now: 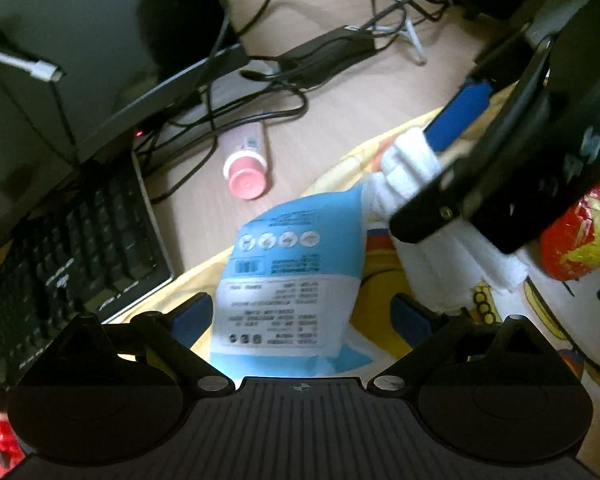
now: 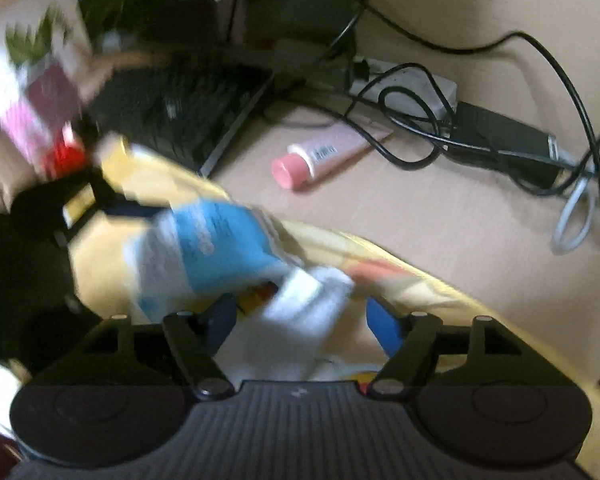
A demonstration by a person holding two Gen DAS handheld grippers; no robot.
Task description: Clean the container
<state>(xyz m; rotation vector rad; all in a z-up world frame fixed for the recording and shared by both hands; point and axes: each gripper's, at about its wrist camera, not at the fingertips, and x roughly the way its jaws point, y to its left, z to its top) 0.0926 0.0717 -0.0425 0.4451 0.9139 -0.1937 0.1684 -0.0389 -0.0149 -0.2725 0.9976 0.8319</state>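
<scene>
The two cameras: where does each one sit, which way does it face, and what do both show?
Left wrist view: sits on the left gripper, faces down at a blue and white packet between its open jaws; the right gripper shows at upper right.
Right wrist view: sits on the right gripper, faces down at a white tissue between its open jaws; the left gripper appears dark at the left edge.
Both show: packet, tissue, pink-capped tube, keyboard, yellow cloth.
</scene>
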